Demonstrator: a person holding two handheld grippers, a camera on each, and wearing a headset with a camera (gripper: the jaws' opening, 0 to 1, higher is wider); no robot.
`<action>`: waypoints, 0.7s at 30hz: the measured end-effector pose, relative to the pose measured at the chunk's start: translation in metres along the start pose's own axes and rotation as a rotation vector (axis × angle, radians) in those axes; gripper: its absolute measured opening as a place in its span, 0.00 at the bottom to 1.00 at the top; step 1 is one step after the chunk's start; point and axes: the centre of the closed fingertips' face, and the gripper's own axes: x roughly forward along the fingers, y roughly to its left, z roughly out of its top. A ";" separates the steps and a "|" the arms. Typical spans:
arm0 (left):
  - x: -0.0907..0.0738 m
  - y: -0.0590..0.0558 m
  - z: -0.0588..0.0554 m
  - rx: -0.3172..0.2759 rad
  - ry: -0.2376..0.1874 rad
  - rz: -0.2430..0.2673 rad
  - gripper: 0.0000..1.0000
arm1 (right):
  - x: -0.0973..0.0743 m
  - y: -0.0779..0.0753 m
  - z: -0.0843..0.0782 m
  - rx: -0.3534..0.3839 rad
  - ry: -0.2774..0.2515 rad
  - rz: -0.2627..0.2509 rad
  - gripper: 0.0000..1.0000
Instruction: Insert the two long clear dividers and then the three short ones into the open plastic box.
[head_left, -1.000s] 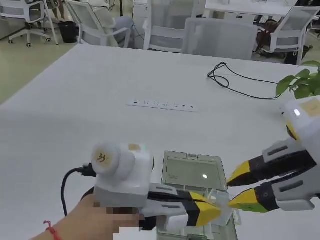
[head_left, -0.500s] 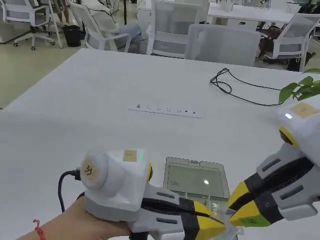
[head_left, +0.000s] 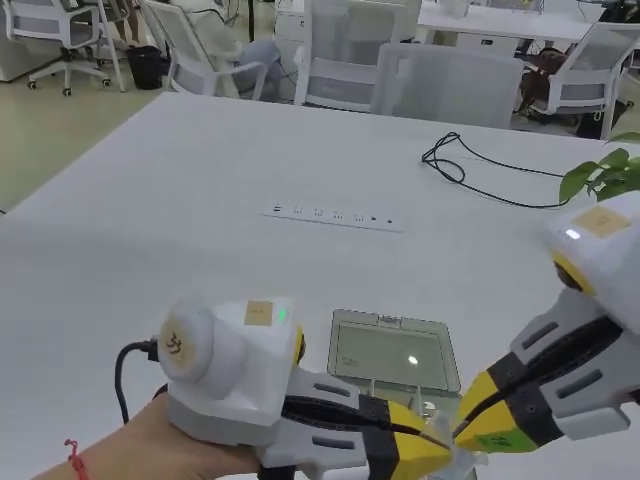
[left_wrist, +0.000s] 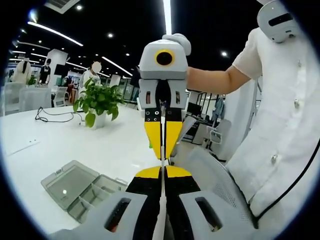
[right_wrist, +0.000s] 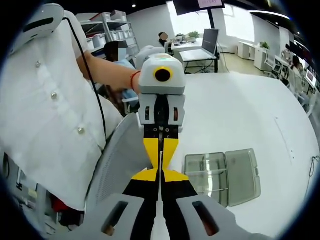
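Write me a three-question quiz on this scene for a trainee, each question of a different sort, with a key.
1. True or false: the plastic box sits on the table with its lid open.
2. What are the left gripper and right gripper doing?
A) Both open over the box
B) Tip to tip, both shut on a clear divider
C) Pressing the lid closed
3. Fill in: in the head view, a white ____ lies on the table beyond the box.

Key: 1 true; 2 B; 3 power strip.
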 end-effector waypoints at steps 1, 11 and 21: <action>0.000 0.000 0.000 0.002 0.001 0.002 0.00 | 0.000 0.000 0.000 -0.002 0.000 -0.001 0.03; -0.001 0.001 -0.003 0.010 0.014 0.016 0.00 | 0.003 0.000 0.001 -0.009 0.005 -0.008 0.03; -0.008 0.008 -0.007 -0.015 0.023 0.061 0.11 | 0.003 -0.004 0.000 -0.012 0.015 -0.027 0.03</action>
